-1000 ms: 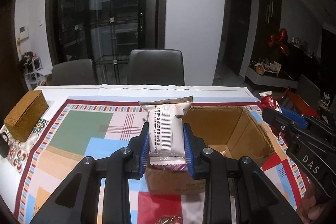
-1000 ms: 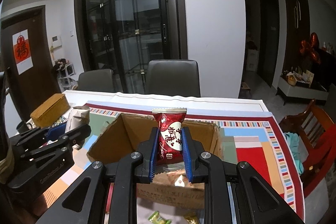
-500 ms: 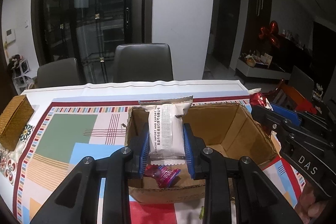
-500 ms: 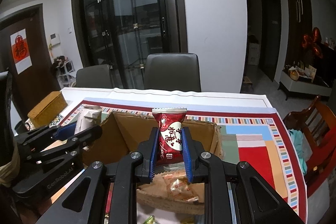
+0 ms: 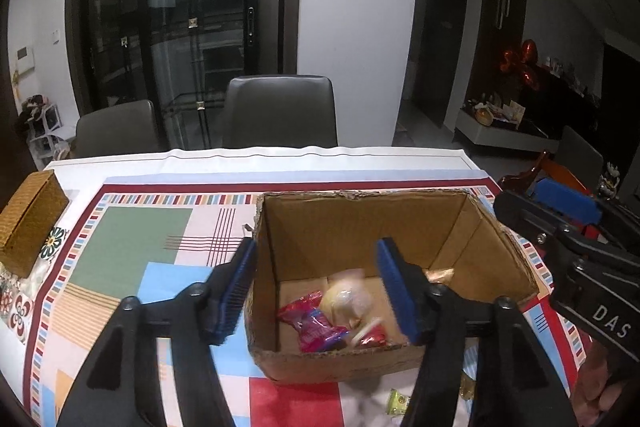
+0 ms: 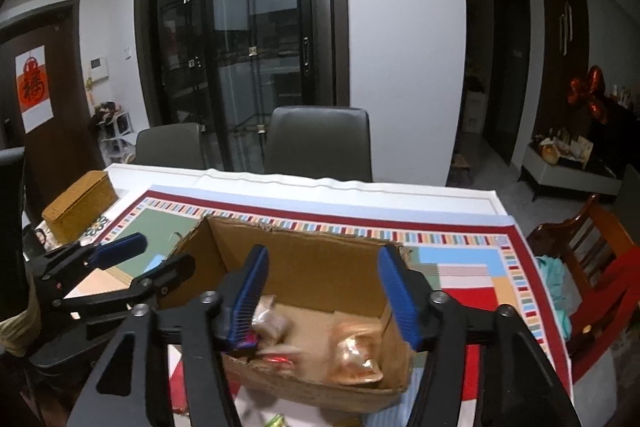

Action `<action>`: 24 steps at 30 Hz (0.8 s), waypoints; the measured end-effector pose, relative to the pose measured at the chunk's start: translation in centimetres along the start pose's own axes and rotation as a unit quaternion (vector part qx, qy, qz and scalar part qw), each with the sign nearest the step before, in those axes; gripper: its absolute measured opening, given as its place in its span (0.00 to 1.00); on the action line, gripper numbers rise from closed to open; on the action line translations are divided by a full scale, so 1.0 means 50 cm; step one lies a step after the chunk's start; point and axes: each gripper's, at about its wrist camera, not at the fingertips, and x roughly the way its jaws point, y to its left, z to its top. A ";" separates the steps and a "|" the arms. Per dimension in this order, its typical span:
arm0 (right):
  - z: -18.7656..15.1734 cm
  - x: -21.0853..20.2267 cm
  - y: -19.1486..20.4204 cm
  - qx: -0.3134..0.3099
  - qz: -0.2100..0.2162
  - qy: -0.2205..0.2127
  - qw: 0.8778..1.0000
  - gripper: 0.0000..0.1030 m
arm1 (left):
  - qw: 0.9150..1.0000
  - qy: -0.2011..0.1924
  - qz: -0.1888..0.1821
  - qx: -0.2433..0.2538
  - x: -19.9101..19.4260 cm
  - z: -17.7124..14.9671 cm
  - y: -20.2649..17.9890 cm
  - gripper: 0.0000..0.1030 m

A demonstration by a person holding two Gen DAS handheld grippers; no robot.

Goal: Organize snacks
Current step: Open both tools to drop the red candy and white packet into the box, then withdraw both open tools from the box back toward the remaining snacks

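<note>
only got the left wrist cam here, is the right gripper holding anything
observer: no. In the right wrist view the right gripper has nothing between its blue pads, and its jaws are opening above the brown cardboard box.
operator: ok, what's off to the far right over there
observer: a teal cloth lies on a red wooden chair.
</note>
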 end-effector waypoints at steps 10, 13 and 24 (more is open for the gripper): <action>0.002 -0.046 -0.001 0.005 -0.013 -0.014 1.000 0.66 | 1.000 -0.015 0.013 0.003 -0.047 0.004 -0.002 0.79; -0.001 -0.061 0.001 0.004 -0.014 -0.017 1.000 0.66 | 1.000 -0.018 0.012 0.005 -0.062 0.005 -0.002 0.79; -0.004 -0.123 0.001 0.010 -0.021 -0.031 0.999 0.66 | 1.000 -0.027 0.013 0.008 -0.113 -0.008 -0.004 0.79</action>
